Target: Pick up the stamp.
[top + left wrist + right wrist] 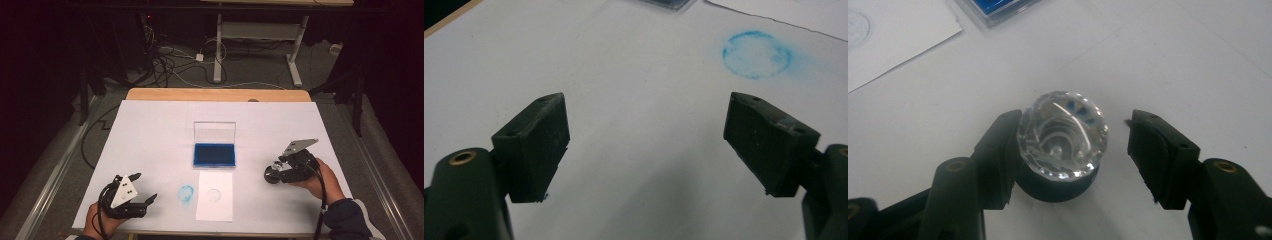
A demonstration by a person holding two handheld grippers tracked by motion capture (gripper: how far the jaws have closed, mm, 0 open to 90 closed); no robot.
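A stamp with a faceted clear knob and a black base (1063, 135) stands on the white table cover at the right (273, 175). My right gripper (1073, 120) is open around it: one jaw touches the knob's side and the other stands a gap away from it. In the high view this gripper (276, 169) is held in a hand. A blue ink pad (214, 155) lies mid-table with its clear lid (214, 132) raised. My left gripper (146, 187) is open over bare cover at the front left, with nothing between its fingers (544, 135).
A white paper sheet (215, 197) with a faint round print lies in front of the ink pad. A blue ring-shaped ink mark (186, 193) sits on the cover to the left of the sheet, ahead of the left gripper (756, 54). Cables and a desk frame (218, 50) lie beyond the table.
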